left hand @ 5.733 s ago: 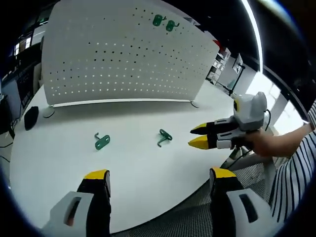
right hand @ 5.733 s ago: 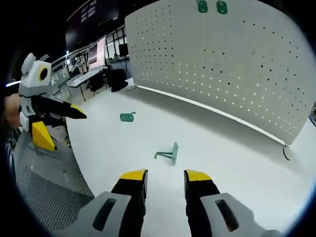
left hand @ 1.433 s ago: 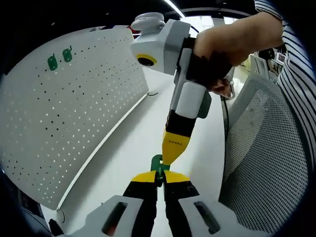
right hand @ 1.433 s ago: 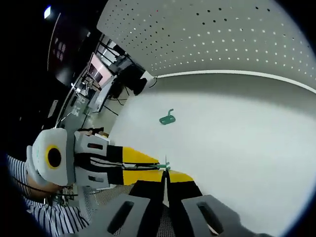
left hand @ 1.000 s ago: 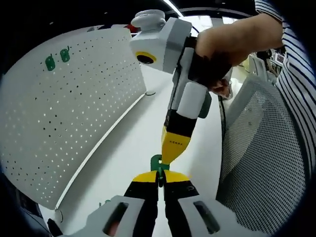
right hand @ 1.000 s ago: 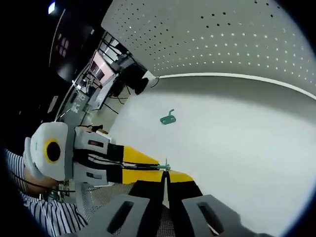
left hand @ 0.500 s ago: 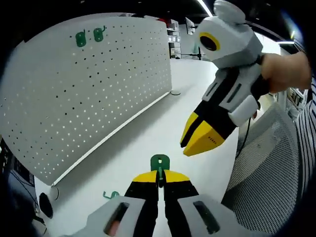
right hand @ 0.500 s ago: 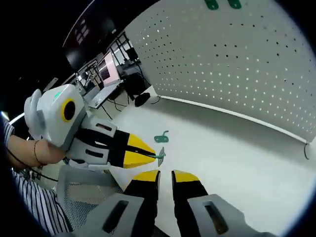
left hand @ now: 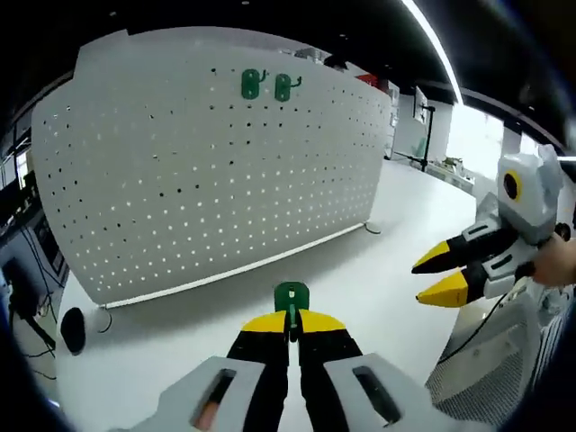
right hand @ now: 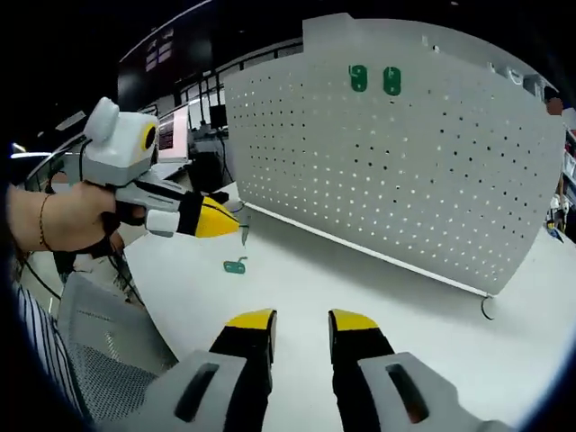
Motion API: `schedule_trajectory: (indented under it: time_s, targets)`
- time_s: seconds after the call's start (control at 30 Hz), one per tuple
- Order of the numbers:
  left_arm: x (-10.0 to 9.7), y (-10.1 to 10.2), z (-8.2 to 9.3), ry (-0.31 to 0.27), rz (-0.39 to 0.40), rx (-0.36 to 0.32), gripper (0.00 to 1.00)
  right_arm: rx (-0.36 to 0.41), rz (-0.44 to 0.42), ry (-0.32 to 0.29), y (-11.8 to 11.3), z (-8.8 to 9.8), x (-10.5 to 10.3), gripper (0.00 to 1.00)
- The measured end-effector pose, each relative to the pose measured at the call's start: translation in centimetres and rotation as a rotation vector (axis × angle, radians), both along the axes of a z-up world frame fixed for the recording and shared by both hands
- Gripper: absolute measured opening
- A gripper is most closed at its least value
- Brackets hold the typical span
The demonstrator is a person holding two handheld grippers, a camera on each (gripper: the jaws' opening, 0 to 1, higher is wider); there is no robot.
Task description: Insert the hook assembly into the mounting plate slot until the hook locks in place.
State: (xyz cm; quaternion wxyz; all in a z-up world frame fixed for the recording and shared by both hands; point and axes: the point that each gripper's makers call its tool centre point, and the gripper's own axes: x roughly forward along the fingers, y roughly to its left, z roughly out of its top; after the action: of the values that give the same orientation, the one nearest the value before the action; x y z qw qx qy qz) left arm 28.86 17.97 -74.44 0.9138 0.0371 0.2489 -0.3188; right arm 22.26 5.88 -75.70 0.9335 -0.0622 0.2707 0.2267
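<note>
In the left gripper view, the left hand-held gripper (left hand: 289,326) is clenched on a green hook (left hand: 291,297), whose flat plate stands up just past the yellow jaw tips; behind it the white pegboard (left hand: 180,171) stands upright on the white table (left hand: 378,261), with 2 mounted green hooks (left hand: 267,85) side by side near its top edge. The right hand-held gripper (left hand: 432,274) comes in from the right of that view, jaws parted with nothing between them, well apart from the held hook. The right gripper view shows its own right hand-held gripper (right hand: 301,326) released, yellow tips apart over bare table (right hand: 423,315), and adds what the other view lacks: a second loose green hook (right hand: 236,265) lying on the table near the pegboard's (right hand: 423,171) left end, and the person's hand (right hand: 67,220) around the left hand-held gripper (right hand: 236,227), where the held hook is too small to make out. The 2 mounted hooks (right hand: 374,79) appear here too, high on the board.
</note>
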Motion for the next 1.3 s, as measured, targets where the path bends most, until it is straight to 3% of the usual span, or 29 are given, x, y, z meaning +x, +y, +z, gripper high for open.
schedule_trajectory:
  time_s: [0.1,0.17,0.67,1.0,1.13,1.3]
  targets:
    - [0.5,-0.1,1.2,-0.011,0.045,-0.059,0.01,0.002,-0.032,-0.016,-0.9,-0.2,-0.1,0.33]
    - [0.8,0.2,1.7,-0.015,0.076,-0.085,0.01,0.0,-0.042,-0.023,-1.4,-0.3,-0.3,0.34]
    - [2.8,1.3,4.2,-0.12,0.203,-0.045,0.01,-0.022,-0.106,-0.06,-3.0,-1.9,-1.9,0.47]
    - [4.2,1.1,6.7,-0.208,0.262,-0.064,0.01,-0.058,-0.055,-0.029,-2.2,-4.0,-3.2,0.47]
    - [4.9,0.9,7.3,-0.224,0.27,-0.066,0.01,-0.087,-0.032,-0.058,-1.9,-4.0,-3.5,0.47]
    - [5.5,0.7,7.6,-0.228,0.271,-0.068,0.01,-0.052,-0.032,-0.086,-1.6,-3.5,-3.1,0.5]
